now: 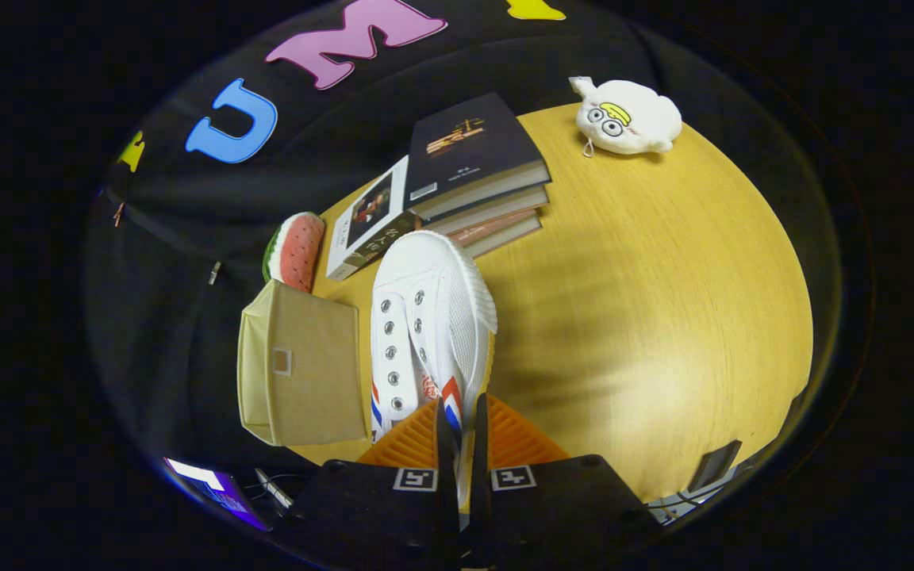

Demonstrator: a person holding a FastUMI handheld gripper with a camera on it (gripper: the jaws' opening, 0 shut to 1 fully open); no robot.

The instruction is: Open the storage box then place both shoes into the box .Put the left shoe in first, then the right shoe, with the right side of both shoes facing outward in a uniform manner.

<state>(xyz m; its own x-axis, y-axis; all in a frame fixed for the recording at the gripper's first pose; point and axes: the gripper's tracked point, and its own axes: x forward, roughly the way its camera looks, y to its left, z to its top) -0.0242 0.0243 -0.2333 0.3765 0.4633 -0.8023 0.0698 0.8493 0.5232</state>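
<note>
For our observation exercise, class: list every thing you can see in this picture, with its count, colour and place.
Shoe: one, white with red and blue stripes, pinched at its side wall between the fingers.
Storage box: one, beige, on the table's edge left of the shoe.
Books: a stack, dark and white covers, beyond the shoe.
Watermelon-slice toy: one, red and green, behind the box.
Plush toy: one, white, far side of the table.
Table: one, yellow wood.
Gripper: one, fingers shut on the shoe.
</note>
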